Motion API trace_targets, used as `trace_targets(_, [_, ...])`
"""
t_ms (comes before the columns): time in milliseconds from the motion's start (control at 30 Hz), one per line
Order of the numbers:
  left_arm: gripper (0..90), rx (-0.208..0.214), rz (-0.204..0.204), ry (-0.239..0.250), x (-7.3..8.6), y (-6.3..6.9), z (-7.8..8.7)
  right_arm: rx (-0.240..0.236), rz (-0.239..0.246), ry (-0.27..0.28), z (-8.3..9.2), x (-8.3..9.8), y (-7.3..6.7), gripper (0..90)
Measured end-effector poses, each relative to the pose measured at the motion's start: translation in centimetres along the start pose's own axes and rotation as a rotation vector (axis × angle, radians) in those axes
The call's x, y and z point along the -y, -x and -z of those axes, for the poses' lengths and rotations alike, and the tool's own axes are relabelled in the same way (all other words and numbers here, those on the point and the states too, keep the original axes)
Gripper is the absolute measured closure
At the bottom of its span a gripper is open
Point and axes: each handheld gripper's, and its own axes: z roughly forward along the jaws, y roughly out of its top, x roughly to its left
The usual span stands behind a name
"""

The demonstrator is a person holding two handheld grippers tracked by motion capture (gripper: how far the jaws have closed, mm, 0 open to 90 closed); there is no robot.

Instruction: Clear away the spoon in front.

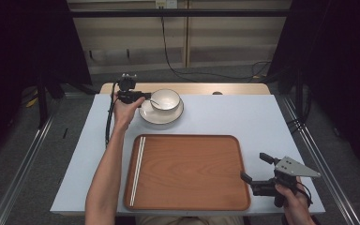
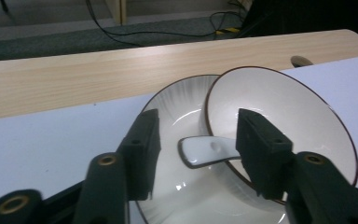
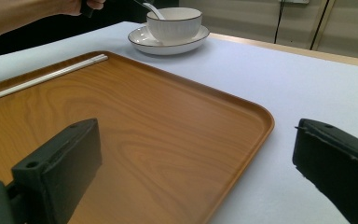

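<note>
A white bowl [image 1: 165, 99] with a dark rim sits on a white plate [image 1: 155, 117] at the far side of the table. A white spoon [image 1: 155, 101] leans in the bowl, its handle pointing left. My left gripper [image 1: 143, 96] is at the plate's left edge. Seen from the left gripper view, my left gripper [image 2: 196, 135] is open, and the spoon handle [image 2: 200, 151] lies between the jaws without being pressed. My right gripper [image 1: 255, 167] rests open at the near right corner of the wooden tray [image 1: 187, 171]. A pair of white chopsticks [image 1: 137, 169] lies along the tray's left side.
The light blue table top [image 1: 243, 117] has a bare wooden strip [image 2: 74, 79] along its far edge. In the right gripper view, the tray's rim [image 3: 256, 126] runs between the wide jaws, with bowl [image 3: 173, 22] and plate [image 3: 168, 46] far off.
</note>
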Motion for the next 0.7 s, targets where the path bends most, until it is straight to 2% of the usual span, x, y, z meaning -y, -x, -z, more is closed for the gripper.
trace_targets(167, [42.3, 0.026, 0.005, -0.053, 0.4, 0.0, -1.4, -0.002, -0.001, -0.001, 0.0, 0.0, 0.0, 0.8])
trace_targets(233, [39.9, 0.036, -0.004, -0.063, 0.4, 0.3, -1.8, -0.003, 0.008, -0.008, -0.1, 0.0, -0.1, 0.8])
trace_targets(300, [38.0, 0.02, -0.019, -0.082, 0.3, 0.5, -2.1, -0.008, 0.011, -0.01, -0.2, 0.0, -0.1, 0.8])
trace_targets(333, [37.5, 0.034, -0.018, -0.083, 0.3, 0.7, -2.4, -0.007, 0.012, -0.012, -0.2, 0.0, -0.1, 0.8])
trace_targets(433, [40.7, 0.021, -0.048, -0.101, 0.3, 1.0, -2.6, -0.002, 0.007, -0.008, -0.1, 0.0, -0.1, 0.8])
trace_targets(500, [43.3, 0.027, -0.034, -0.09, 0.3, 0.9, -2.4, -0.004, 0.004, -0.007, -0.1, 0.0, -0.1, 0.8])
trace_targets(700, [51.0, 0.034, -0.057, -0.1, 0.1, 0.8, -1.5, -0.003, 0.006, -0.01, -0.1, 0.0, 0.0, 0.8])
